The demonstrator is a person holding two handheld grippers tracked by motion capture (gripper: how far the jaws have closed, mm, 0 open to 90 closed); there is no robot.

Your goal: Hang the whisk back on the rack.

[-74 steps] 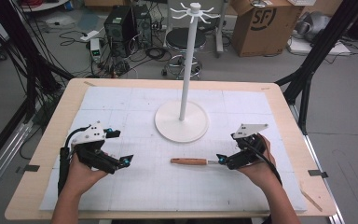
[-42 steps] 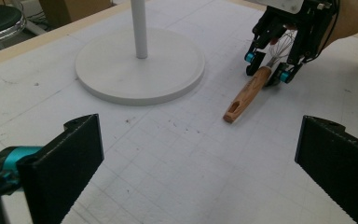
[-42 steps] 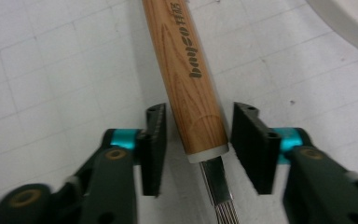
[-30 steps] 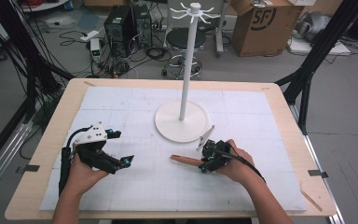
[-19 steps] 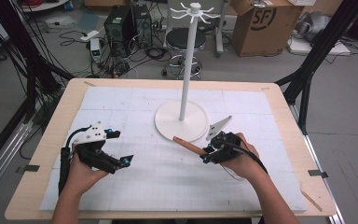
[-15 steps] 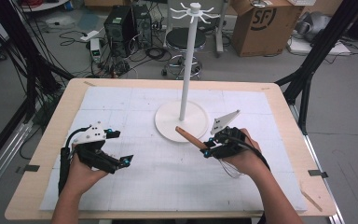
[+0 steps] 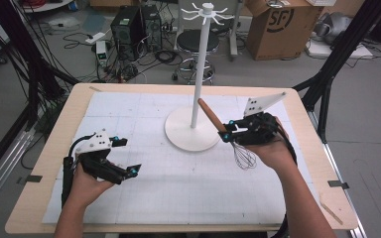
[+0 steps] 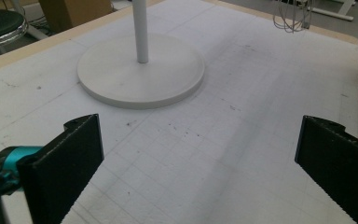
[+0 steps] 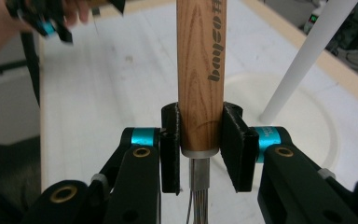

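Right gripper [image 7: 226, 136] jaws clamped on whisk [image 7: 228, 136] at handle base, above desk [image 7: 44, 198], 3 o'clock of stand [image 7: 193, 130]. Whisk light; handle stiff, smooth; wires springy. Left gripper [image 7: 131, 171] jaws wide, empty.

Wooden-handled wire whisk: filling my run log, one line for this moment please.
right hand-held gripper shut on wooden-handled wire whisk, lifted | left hand-held gripper open | white stand upright

Wooden-handled wire whisk [image 7: 228, 136], tilted, aloft
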